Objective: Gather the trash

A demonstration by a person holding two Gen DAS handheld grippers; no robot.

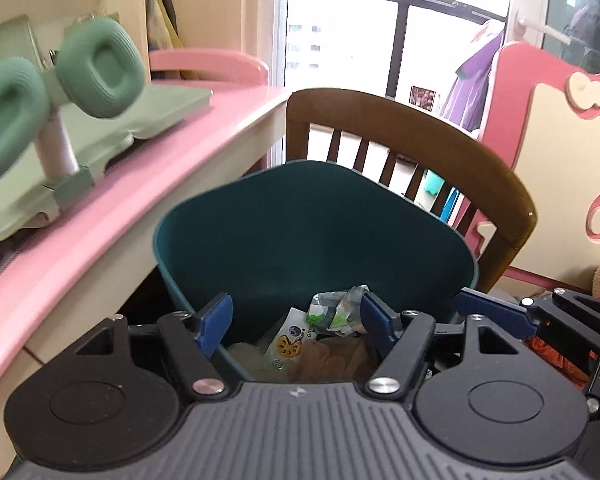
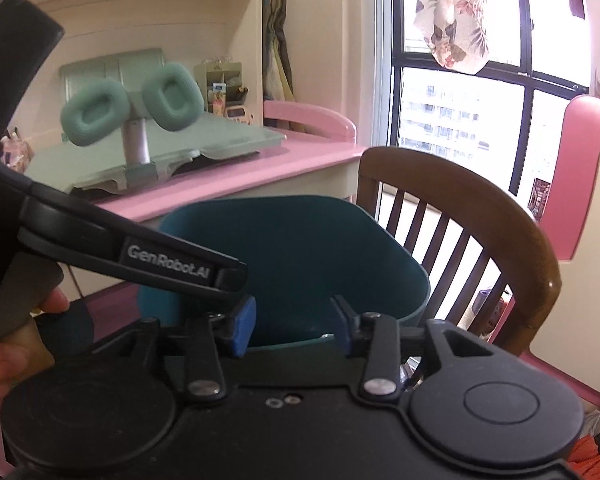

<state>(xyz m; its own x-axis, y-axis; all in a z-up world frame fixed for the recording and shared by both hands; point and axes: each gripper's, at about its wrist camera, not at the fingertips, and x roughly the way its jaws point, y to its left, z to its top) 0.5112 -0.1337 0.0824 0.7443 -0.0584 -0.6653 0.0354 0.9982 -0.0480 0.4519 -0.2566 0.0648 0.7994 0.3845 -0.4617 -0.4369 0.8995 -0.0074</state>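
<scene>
A dark teal trash bin (image 1: 316,216) stands on the floor between the pink desk and a wooden chair. Inside it lie a crumpled green-and-clear wrapper (image 1: 334,306), a white snack packet with a yellow print (image 1: 290,340) and a brownish mesh piece (image 1: 332,360). My left gripper (image 1: 296,322) is open over the bin's near rim, holding nothing. My right gripper (image 2: 292,326) is open and empty at the bin (image 2: 300,252), just beside the left gripper's arm (image 2: 172,260). The right gripper's blue pads show at the right in the left wrist view (image 1: 488,306).
The pink desk (image 1: 112,216) runs along the left with green headphones (image 1: 52,92) on a stand and a green board. A brown wooden chair (image 1: 440,148) stands behind the bin. A pink bed frame (image 1: 560,152) is at right. Orange cloth (image 1: 556,356) lies low right.
</scene>
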